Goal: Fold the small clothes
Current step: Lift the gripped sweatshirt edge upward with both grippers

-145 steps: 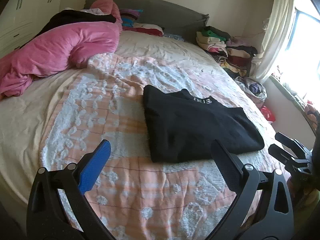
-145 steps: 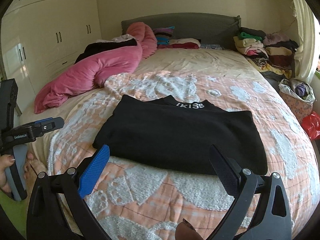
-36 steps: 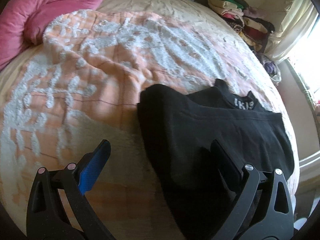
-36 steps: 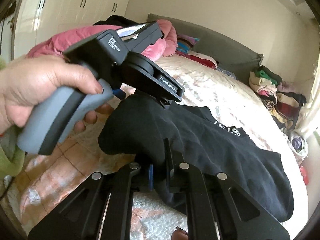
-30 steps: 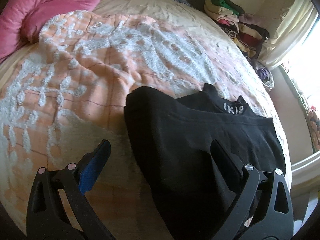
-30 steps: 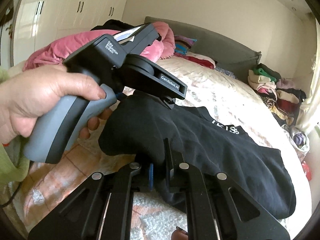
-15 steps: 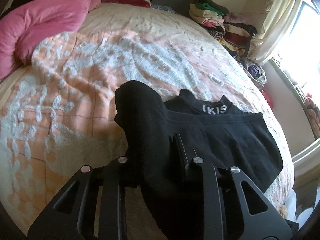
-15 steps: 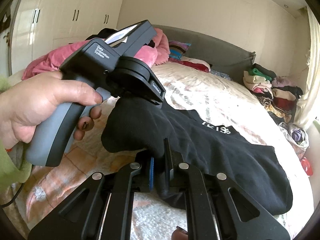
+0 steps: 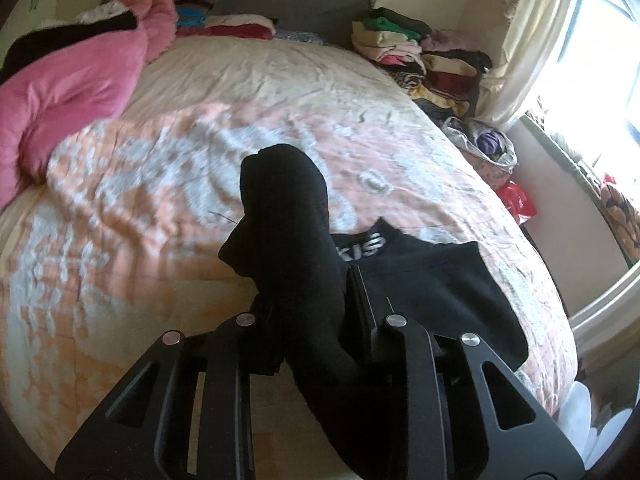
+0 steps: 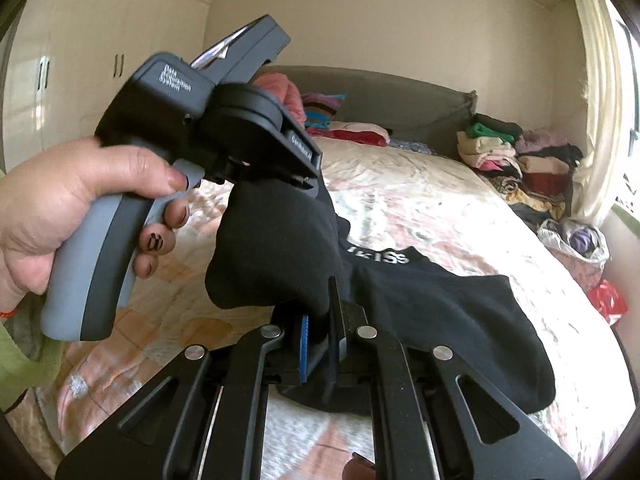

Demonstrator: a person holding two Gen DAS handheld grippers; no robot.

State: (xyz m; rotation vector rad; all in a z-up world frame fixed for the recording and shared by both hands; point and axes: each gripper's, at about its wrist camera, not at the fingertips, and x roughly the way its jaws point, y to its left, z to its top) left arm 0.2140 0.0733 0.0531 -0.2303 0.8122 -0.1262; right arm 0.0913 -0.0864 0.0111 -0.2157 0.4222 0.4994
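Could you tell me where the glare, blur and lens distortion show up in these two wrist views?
Left wrist view: the window is blown out white, the orange-and-white blanket is smeared by motion, and the bed bulges under the fisheye. Right wrist view: sharper overall, daylight washes out the right edge by the curtain, the wardrobe bows, and the black garment shows almost no detail.

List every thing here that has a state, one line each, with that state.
Black knit garment with white lettering: one end lifted, the rest lying on the bed.
Left gripper: shut on the garment.
Right gripper: shut on the garment.
Pink padded quilt: bunched up.
Stack of clothes by the window: folded and piled.
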